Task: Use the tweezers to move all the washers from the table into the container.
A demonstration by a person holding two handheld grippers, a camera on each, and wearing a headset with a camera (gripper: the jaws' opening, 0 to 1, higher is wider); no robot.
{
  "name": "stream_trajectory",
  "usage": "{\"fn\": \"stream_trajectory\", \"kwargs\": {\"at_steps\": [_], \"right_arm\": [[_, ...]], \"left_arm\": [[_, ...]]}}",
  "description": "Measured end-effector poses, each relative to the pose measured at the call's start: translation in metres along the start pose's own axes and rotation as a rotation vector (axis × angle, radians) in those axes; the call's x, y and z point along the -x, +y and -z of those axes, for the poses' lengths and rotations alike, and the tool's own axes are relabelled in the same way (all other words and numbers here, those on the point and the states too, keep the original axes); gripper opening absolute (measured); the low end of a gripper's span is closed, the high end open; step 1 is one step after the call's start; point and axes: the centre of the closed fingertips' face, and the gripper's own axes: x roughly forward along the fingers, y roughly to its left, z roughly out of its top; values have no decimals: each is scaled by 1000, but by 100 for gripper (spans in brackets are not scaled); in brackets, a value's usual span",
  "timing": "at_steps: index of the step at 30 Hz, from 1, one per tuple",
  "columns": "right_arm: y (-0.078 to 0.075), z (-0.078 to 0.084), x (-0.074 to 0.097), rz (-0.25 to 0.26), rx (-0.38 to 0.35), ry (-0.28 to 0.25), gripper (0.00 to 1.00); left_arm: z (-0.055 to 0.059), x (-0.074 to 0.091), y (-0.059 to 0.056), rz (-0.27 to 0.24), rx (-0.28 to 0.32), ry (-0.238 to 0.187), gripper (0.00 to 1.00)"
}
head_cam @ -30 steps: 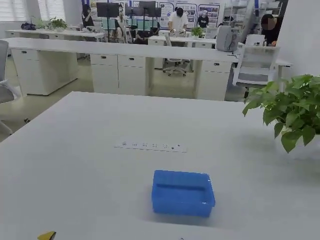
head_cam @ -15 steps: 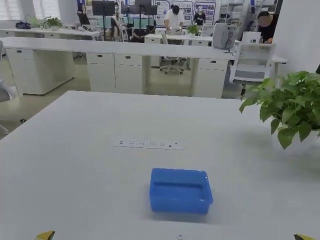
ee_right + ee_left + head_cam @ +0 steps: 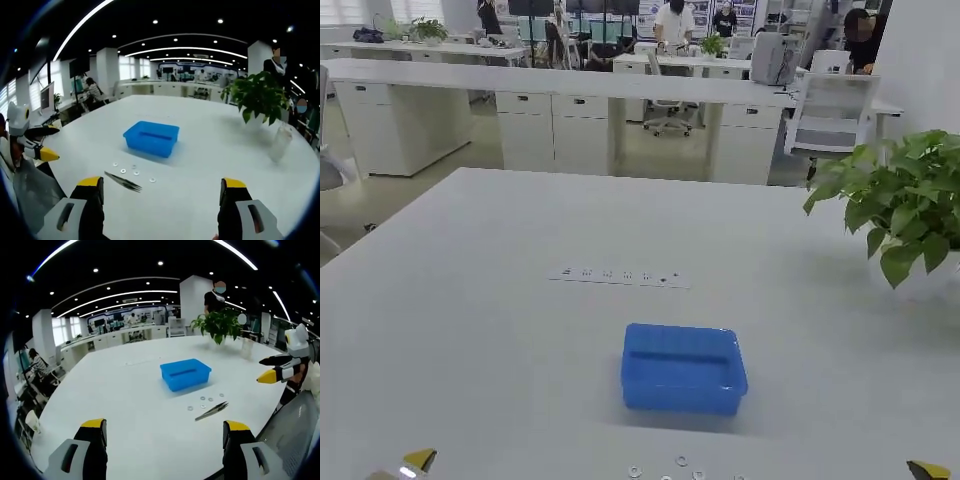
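Washers [image 3: 123, 171] are scattered lower centre by the tweezers [image 3: 123, 182], left gripper [image 3: 164, 426] and right gripper [image 3: 160, 183] held open since nothing's grabbed yet.

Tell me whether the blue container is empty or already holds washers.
Empty, as far as shown: the container looks bare inside, and washers lie on the table beside the tweezers.
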Motion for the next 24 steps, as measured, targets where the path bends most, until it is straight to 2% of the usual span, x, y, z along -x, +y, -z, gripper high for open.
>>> {"fn": "stream_trajectory", "kwargs": {"at_steps": [13, 24], "right_arm": [[-3, -5, -1, 6, 5, -5, 95], [0, 0, -4, 0, 48, 23, 95]], "left_arm": [[-1, -2, -4, 11, -5, 11, 99], [-1, -4, -6, 16, -9, 16, 99]]}}
